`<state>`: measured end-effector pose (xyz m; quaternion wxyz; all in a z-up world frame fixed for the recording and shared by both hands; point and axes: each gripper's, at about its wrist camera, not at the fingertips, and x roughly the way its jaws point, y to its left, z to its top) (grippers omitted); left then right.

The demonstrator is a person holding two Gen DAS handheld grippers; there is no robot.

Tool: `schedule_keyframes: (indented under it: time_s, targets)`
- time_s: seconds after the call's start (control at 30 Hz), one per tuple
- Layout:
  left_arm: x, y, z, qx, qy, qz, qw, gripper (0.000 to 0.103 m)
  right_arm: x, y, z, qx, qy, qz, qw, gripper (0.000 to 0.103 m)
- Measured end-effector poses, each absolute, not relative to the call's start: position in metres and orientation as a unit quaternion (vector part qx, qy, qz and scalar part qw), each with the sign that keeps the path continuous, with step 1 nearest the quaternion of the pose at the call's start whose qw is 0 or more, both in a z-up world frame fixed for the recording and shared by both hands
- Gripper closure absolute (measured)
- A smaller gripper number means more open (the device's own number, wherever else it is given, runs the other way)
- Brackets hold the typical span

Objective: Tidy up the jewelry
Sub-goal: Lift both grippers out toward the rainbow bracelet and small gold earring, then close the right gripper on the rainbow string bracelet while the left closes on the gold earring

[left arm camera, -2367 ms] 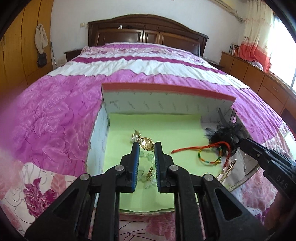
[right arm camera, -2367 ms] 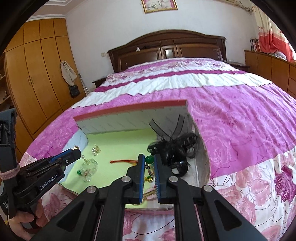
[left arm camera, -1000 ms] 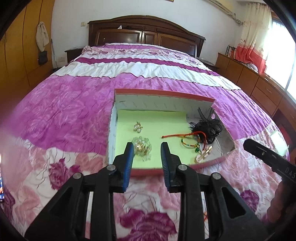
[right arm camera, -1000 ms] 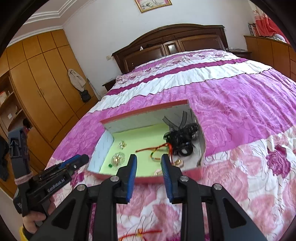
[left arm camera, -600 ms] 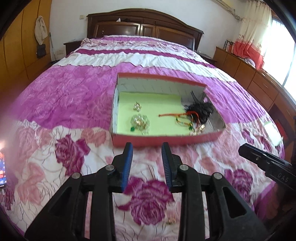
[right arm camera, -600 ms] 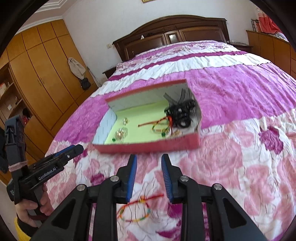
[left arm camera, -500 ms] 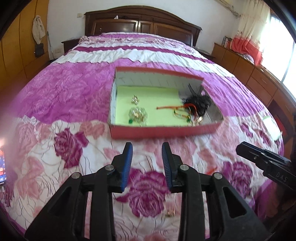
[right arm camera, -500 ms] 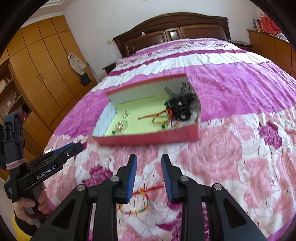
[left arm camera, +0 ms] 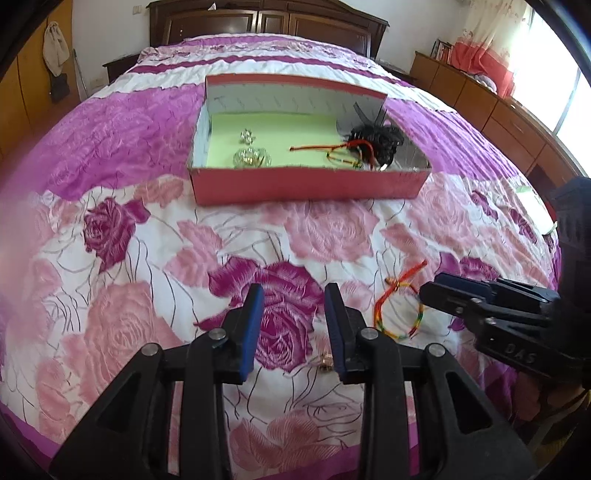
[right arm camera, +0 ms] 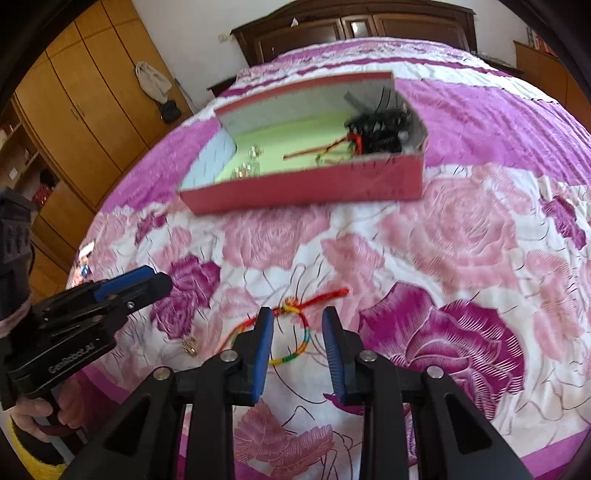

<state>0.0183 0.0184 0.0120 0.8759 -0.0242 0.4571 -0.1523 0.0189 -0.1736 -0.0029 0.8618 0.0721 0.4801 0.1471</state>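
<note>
A red box (left arm camera: 306, 188) with a green floor holds crystal trinkets (left arm camera: 251, 157), a red string bracelet (left arm camera: 332, 149) and a black hair piece (left arm camera: 376, 136); it also shows in the right wrist view (right arm camera: 306, 192). A rainbow string bracelet (left arm camera: 397, 314) lies on the bedspread near the bed's front edge, seen too in the right wrist view (right arm camera: 295, 332). A small gold piece (left arm camera: 327, 366) lies by my left fingers, also in the right wrist view (right arm camera: 189, 346). My left gripper (left arm camera: 294, 295) is open and empty. My right gripper (right arm camera: 297, 319) is open, just above the rainbow bracelet.
The pink and purple floral bedspread (left arm camera: 129, 258) covers the bed. A dark wooden headboard (left arm camera: 266, 22) stands at the far end. Wooden wardrobes (right arm camera: 74, 96) are on the left and low wooden cabinets (left arm camera: 498, 114) on the right.
Both grippers let go of jewelry in the box, opened and pulled back toward the bed's front edge. The right gripper now hovers over the rainbow bracelet.
</note>
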Motion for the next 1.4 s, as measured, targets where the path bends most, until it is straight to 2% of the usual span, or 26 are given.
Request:
schedule_keyframes:
  time_s: [0.3,0.33,0.4,0.5,1.0,1.23,1.3,1.4]
  targets:
    - [0.012,0.024,-0.001,-0.031,0.475,-0.151,0.866,0.077,0.024,-0.164,-0.030,0.052,0.509,0.141,0.848,0.073]
    - [0.012,0.024,-0.002,-0.031,0.477,-0.152,0.865,0.077,0.025,-0.163,-0.031,0.048,0.509,0.141,0.848,0.075]
    - [0.011,0.025,-0.003,-0.032,0.479,-0.152,0.864,0.077,0.025,-0.161,-0.034,0.044,0.510,0.144,0.847,0.094]
    - [0.009,0.025,-0.003,-0.031,0.483,-0.153,0.862,0.077,0.025,-0.165,-0.034,0.059,0.507,0.150,0.846,0.097]
    - [-0.002,0.000,-0.013,0.004,0.504,-0.180,0.844,0.077,0.011,-0.208,0.012,0.100,0.424,0.132,0.890,0.098]
    - [-0.003,-0.007,-0.018,0.013,0.508,-0.187,0.841,0.080,0.011,-0.223,0.021,0.113,0.408,0.124,0.897,0.098]
    - [-0.003,-0.010,-0.020,0.014,0.509,-0.190,0.839,0.095,0.010,-0.224,0.022,0.115,0.406,0.123,0.898,0.098]
    - [-0.005,-0.010,-0.019,0.015,0.506,-0.192,0.841,0.096,0.010,-0.224,0.024,0.115,0.401,0.125,0.900,0.098]
